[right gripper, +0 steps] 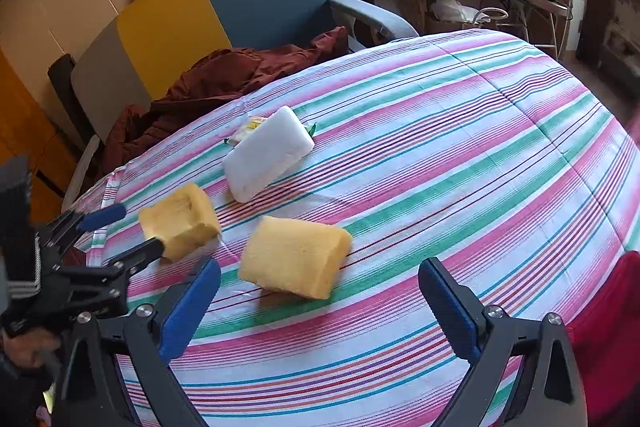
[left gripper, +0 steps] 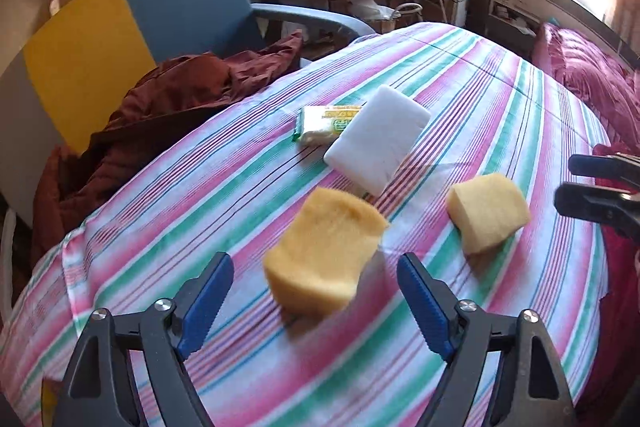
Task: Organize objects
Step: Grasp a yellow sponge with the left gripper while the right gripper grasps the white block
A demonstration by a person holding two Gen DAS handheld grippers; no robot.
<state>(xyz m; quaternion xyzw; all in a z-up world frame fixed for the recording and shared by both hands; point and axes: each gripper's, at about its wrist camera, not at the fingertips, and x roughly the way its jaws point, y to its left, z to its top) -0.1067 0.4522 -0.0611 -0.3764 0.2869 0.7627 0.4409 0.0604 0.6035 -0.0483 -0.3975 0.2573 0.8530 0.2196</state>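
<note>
Two yellow foam sponges lie on the pink, green and white striped quilt (left gripper: 500,99). One yellow sponge (left gripper: 324,247) sits just ahead of the left tongs (left gripper: 316,303), whose blue-padded jaws are spread wide and grip nothing. The other yellow sponge (right gripper: 294,261) lies ahead of the right tongs (right gripper: 320,311), likewise spread and empty. Beyond both: one white rectangular foam block (left gripper: 376,139), leaning on one green-and-yellow wrapped packet (left gripper: 320,125).

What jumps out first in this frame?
Two yellow sponges lie on the striped bedspread: the left sponge just ahead of the open left gripper, the right sponge ahead of the open right gripper. Behind them, a white block leans on a small packet.
</note>
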